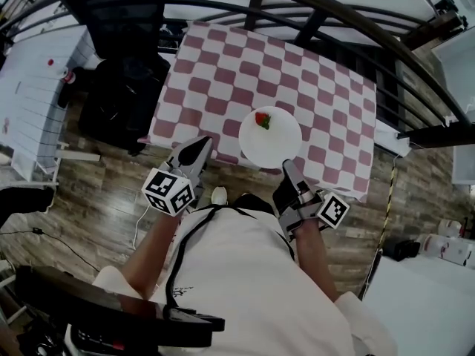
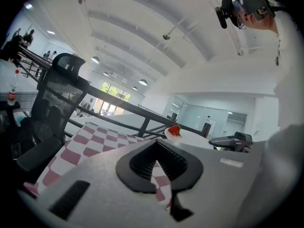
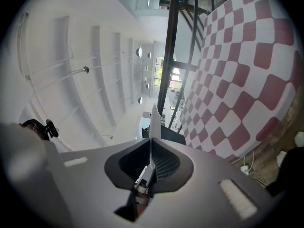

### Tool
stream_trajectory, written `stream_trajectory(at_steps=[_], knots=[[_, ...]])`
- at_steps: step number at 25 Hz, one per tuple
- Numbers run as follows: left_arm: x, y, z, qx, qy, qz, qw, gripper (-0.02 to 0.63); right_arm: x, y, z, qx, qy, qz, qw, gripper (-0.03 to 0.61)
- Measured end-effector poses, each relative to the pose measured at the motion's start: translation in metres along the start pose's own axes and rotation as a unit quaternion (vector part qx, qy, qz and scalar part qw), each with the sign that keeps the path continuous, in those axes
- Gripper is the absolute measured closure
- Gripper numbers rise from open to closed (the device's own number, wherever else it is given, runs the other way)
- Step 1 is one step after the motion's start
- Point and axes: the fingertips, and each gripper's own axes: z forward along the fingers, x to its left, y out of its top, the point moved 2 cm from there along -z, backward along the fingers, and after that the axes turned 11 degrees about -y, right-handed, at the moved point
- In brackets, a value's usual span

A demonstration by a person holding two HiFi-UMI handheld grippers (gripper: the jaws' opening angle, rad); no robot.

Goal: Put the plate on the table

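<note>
- Clamping the 5 o'clock rim of the round white plate, our right gripper holds it at the near edge of the pink-checked table.
- Our left gripper, at the plate's 8 o'clock, is closed and empty.
- Only the head and left gripper views show its red fruit.

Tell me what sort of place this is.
Probably a big open office or lab hall: high arched white ceiling, black office chair, dark railing behind a checked-cloth table.
</note>
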Motion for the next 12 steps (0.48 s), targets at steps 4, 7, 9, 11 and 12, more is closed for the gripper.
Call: stream_trajectory(at_steps=[4, 7, 9, 11, 12], knots=[[0.006, 0.004, 0.010, -0.005, 0.003, -0.002, 1.0000, 0.607, -0.001, 0.008, 0.009, 0.005, -0.001, -0.002, 1.000, 0.558], [0.011, 0.005, 0.017, -0.005, 0.010, -0.007, 0.9999, 0.607, -0.004, 0.015, 0.018, 0.015, -0.005, 0.000, 1.000, 0.558], [0.016, 0.006, 0.023, -0.003, 0.018, -0.009, 0.9998, 0.607, -0.007, 0.023, 0.028, 0.024, -0.006, 0.003, 1.000, 0.558], [0.022, 0.007, 0.029, -0.004, 0.031, -0.010, 0.9995, 0.607, -0.010, 0.033, 0.039, 0.034, -0.004, 0.006, 0.999, 0.558], [0.026, 0.008, 0.032, -0.005, 0.037, -0.012, 0.9992, 0.607, -0.012, 0.038, 0.045, 0.039, -0.004, 0.007, 0.999, 0.558]])
